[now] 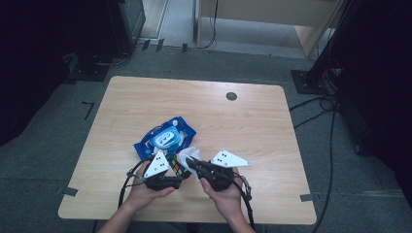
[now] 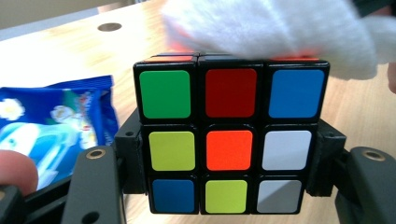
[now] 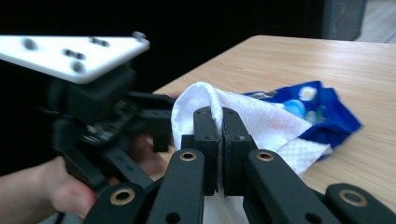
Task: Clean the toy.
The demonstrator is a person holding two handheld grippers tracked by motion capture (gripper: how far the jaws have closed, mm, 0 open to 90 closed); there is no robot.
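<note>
Wipe point(image 2: 261, 28) blurred, hides cube point(image 2: 229, 140) top; wipes pack point(image 2: 51, 126) cut by frame edge; left claw point(image 3: 93, 116) blurred.

High view looks down on the table point(image 1: 252, 121); both gripper views sit close, sharing the wipe point(image 2: 280, 28).

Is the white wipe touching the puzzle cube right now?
Touching. In the left gripper view the wipe lies pressed along the top edge of the cube, covering its upper face with no gap between them.

We hold black two-jaw grippers: left gripper point(image 1: 180, 178), right gripper point(image 1: 189, 162); brass rivets, white three-cornered plates, black cables trailing; forearms bare.
</note>
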